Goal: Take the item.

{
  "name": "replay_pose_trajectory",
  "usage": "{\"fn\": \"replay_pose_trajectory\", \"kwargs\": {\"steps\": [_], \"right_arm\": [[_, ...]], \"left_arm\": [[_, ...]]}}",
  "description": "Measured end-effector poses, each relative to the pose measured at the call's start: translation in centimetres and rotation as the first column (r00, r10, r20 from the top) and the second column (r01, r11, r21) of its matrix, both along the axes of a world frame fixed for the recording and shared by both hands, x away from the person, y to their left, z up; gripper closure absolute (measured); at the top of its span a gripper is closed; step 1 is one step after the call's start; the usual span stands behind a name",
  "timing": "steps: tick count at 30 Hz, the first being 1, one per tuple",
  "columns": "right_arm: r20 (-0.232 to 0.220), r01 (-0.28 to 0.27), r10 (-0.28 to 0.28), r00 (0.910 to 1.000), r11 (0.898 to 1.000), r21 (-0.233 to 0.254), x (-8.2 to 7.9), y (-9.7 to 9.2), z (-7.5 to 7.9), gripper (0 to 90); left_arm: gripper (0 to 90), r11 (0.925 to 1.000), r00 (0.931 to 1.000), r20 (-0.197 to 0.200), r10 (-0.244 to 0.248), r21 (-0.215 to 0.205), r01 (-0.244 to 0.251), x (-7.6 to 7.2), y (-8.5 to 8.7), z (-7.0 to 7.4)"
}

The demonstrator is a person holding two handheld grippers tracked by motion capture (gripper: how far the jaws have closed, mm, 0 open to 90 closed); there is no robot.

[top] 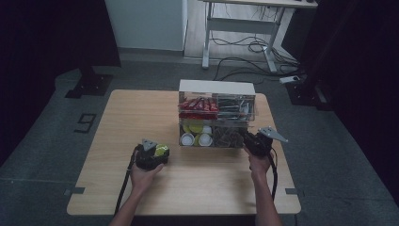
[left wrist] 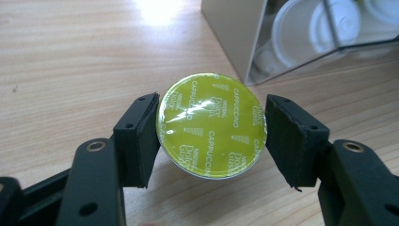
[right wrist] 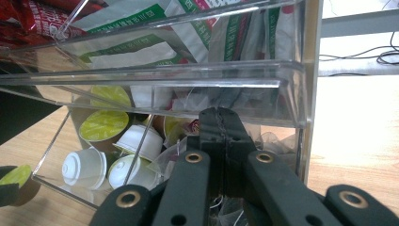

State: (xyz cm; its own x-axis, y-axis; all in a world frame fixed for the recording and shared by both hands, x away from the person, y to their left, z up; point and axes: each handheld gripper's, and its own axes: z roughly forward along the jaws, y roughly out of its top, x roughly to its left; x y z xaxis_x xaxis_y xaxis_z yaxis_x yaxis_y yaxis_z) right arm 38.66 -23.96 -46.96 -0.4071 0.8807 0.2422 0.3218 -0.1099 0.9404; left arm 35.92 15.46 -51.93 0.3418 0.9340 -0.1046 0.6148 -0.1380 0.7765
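Observation:
A lime-green Cappuccino capsule (left wrist: pixel 211 125) is clamped by its rim between the pads of my left gripper (left wrist: pixel 211 136), foil lid facing the camera, just above the wooden table. From above, that capsule (top: pixel 162 150) and the left gripper (top: pixel 160 153) sit left of the clear organizer (top: pixel 216 87). My right gripper (right wrist: pixel 219 132) is shut, its jaws pressed together at the front of the organizer's lower compartment (right wrist: pixel 188 77). Whether the tips pinch the clear wall I cannot tell. The right gripper (top: pixel 248 140) is at the organizer's lower right front.
The lower compartment holds white and green capsules (right wrist: pixel 103 125) and tea bags (top: pixel 230 134); the upper one holds red sachets (top: pixel 197 106) and green-printed packets (right wrist: pixel 141 44). The wooden table (top: pixel 141 117) has bare room left and in front. A desk with cables (top: pixel 244 47) stands behind.

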Motion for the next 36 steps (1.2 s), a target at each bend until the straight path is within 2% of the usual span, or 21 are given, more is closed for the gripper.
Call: {"fn": "replay_pose_trajectory", "kwargs": {"steps": [9, 14, 18, 23, 26, 32, 36], "right_arm": [[-0.003, 0.001, -0.001, 1.0, 1.0, -0.002, 0.0, 0.0, -0.1, 89.1], [-0.005, 0.001, -0.001, 1.0, 1.0, -0.004, 0.0, 0.1, -0.1, 89.1], [-0.005, 0.001, -0.001, 1.0, 1.0, -0.005, 0.0, 0.1, -0.1, 89.1], [-0.005, 0.0, 0.0, 1.0, 1.0, -0.005, 0.0, 0.1, -0.1, 89.1], [-0.006, 0.001, -0.001, 1.0, 1.0, -0.007, 0.1, 0.1, -0.1, 89.1], [-0.006, 0.001, -0.001, 1.0, 1.0, -0.009, 0.1, 0.1, -0.2, 89.1], [-0.007, 0.002, -0.002, 1.0, 1.0, -0.009, 0.1, 0.1, -0.2, 89.1]], "left_arm": [[38.4, 0.9997, 0.9992, -0.037, 0.015, 0.018, -0.014, 0.2, 0.5, -1.0], [38.4, 0.9997, 0.9991, -0.039, 0.016, 0.021, -0.015, 0.2, 0.5, -1.1], [37.7, 0.9997, 0.9992, -0.036, 0.014, 0.021, -0.013, 0.2, 0.5, -1.1], [28.2, 1.0, 0.9997, -0.024, -0.002, -0.009, 0.001, 0.1, 0.9, -0.8], [25.9, 0.9999, 0.9998, -0.02, -0.01, -0.01, 0.01, -0.2, 1.1, -0.4], [25.4, 0.9998, 0.9998, 0.002, -0.02, -0.001, 0.02, -1.2, 1.7, 0.1], [26.1, 0.9993, 0.9995, 0.009, -0.032, -0.018, 0.032, -2.1, 2.6, 0.5]]}}
